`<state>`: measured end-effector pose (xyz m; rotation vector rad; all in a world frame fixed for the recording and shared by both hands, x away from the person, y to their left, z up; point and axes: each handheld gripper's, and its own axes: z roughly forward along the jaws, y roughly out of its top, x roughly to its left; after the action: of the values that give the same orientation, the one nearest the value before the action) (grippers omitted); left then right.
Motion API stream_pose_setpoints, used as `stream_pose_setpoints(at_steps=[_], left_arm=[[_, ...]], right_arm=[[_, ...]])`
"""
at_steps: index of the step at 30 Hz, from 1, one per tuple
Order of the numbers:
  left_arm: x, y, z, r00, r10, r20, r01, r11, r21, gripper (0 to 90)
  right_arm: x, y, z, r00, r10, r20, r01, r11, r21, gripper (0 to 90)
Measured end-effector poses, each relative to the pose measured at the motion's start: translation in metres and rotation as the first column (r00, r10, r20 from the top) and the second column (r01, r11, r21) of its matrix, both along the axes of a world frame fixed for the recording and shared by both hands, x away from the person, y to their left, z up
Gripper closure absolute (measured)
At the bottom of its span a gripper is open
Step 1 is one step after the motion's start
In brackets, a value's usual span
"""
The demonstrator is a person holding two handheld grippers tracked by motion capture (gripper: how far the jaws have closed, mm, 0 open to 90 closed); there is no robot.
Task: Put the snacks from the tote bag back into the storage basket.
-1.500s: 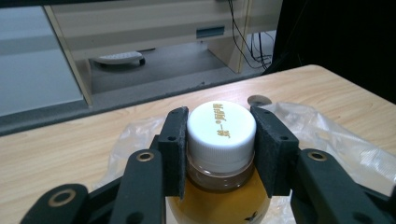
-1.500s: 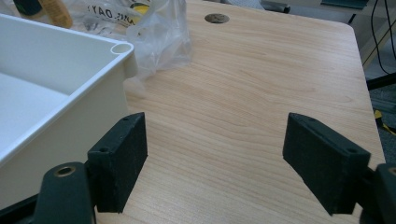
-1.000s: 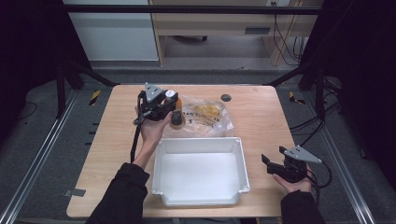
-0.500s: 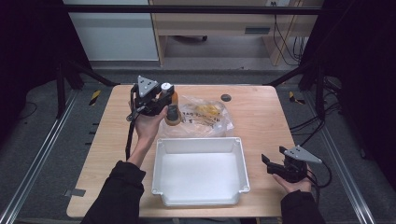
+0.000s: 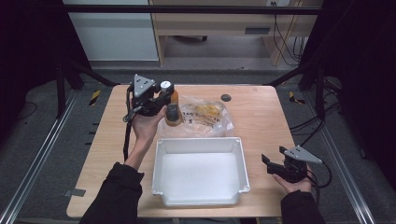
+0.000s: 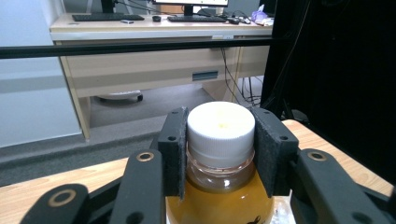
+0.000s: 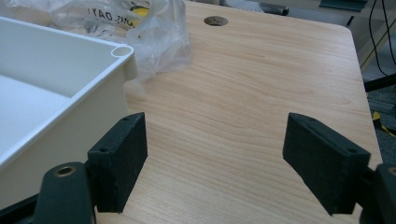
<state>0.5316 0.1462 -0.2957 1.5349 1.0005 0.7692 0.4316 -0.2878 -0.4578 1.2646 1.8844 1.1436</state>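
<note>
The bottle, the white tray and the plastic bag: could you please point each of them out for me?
bottle (image 6: 220, 128), left gripper view, on its white cap.
white tray (image 5: 198, 144), high view, on its far rim.
plastic bag (image 5: 212, 116), high view, on its crumpled middle.

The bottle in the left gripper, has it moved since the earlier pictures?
Yes. The bottle, clamped at its cap by the left gripper, has risen off the table and now hangs upright beside the plastic bag.
</note>
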Motion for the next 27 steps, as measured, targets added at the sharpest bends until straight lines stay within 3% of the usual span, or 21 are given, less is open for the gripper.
stream_pose_setpoints(at_steps=[7, 27], left_arm=[[-0.011, 0.0, 0.005, 0.9997, -0.012, 0.02, 0.012, 0.9999, 0.008, 58.9], [-0.042, 0.01, 0.005, 0.9992, -0.028, 0.03, 0.028, 0.9996, 0.01, 58.9]], right_arm=[[0.0, 0.0, 0.0, 1.0, -0.001, 0.001, 0.001, 1.0, 0.0, 22.0], [-0.001, -0.001, 0.0, 1.0, -0.003, 0.004, 0.003, 1.0, -0.003, 22.0]])
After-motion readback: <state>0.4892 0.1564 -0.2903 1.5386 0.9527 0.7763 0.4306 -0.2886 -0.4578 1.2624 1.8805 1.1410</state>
